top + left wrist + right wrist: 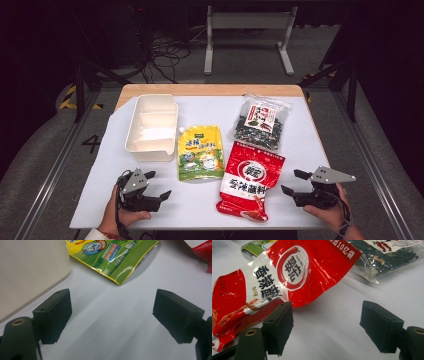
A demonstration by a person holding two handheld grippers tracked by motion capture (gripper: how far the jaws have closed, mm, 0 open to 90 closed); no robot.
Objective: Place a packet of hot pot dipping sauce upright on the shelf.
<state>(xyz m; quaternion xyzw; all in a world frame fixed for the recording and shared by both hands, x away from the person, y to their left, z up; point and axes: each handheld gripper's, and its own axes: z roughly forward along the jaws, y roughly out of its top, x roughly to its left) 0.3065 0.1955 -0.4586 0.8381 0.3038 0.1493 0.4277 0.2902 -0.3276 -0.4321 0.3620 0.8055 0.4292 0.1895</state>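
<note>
A red seasoning packet (252, 180) lies flat near the table's front, right of centre. To its left lies a yellow-green spouted pouch (200, 152), and behind it a clear bag of dark dried food (260, 122). A cream divided box (150, 127) stands at the left. My left gripper (159, 184) rests open on the white sheet in front of the box, with only bare sheet between its jaws (111, 315); the pouch's corner (112, 255) lies ahead. My right gripper (291, 181) is open just right of the red packet (294, 267), one jaw beside its edge, nothing gripped (325, 325).
A white sheet (200, 210) covers the wooden table (210, 90). The box's wall (30, 272) is close to my left gripper's left jaw. Beyond the table stand a grey metal frame (247, 30), cables on the floor and dark stands at both sides.
</note>
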